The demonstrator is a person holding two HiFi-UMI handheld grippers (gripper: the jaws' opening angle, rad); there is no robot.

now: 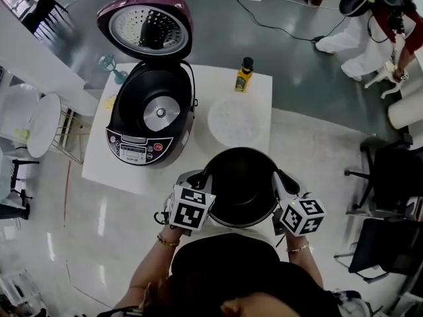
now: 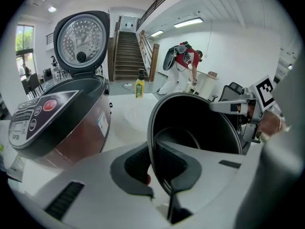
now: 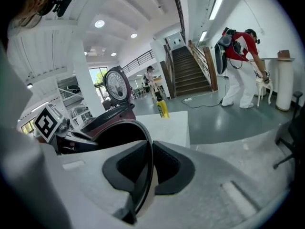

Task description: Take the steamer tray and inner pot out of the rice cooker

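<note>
Overhead, two close opposed views, pot (image 1: pixel 242 183) shared

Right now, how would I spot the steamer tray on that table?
On the white table, look right of the open rice cooker. The steamer tray lies flat in front of the yellow bottle: a pale, round dish, nearly the table's colour.

Narrow gap between cooker (image 1: pixel 135 147) and steamer tray (image 1: pixel 236 121)

Table (image 1: pixel 211 84): rice cooker (image 1: pixel 151 114), steamer tray (image 1: pixel 236 121), bottle (image 1: pixel 244 74)
</note>
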